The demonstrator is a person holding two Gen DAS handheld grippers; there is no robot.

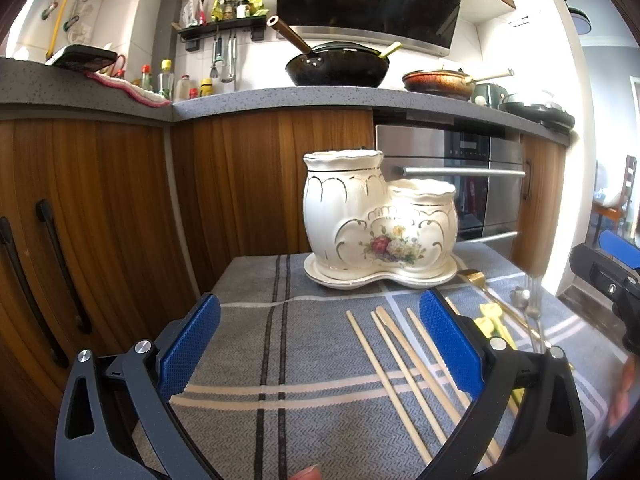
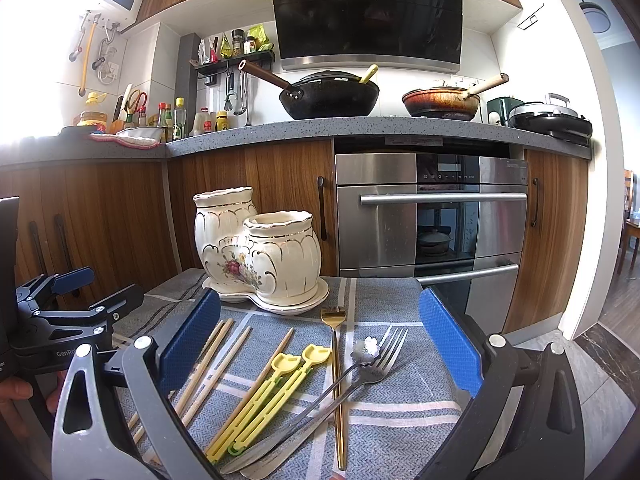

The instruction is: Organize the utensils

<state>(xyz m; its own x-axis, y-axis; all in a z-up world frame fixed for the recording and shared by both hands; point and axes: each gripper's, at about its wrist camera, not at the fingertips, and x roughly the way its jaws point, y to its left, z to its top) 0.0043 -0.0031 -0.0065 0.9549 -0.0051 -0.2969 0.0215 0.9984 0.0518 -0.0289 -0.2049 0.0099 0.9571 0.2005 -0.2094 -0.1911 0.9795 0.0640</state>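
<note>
A cream ceramic two-pot utensil holder with a flower print stands at the far end of a grey plaid cloth; it also shows in the right wrist view. Several wooden chopsticks lie on the cloth under my open, empty left gripper. My right gripper is open and empty above yellow training chopsticks, a gold fork, a silver fork, a flower-headed silver utensil and wooden chopsticks.
Wooden cabinets and a steel oven stand behind the table. The counter carries a black wok, a brown pan and bottles. The other gripper shows at the right view's left edge.
</note>
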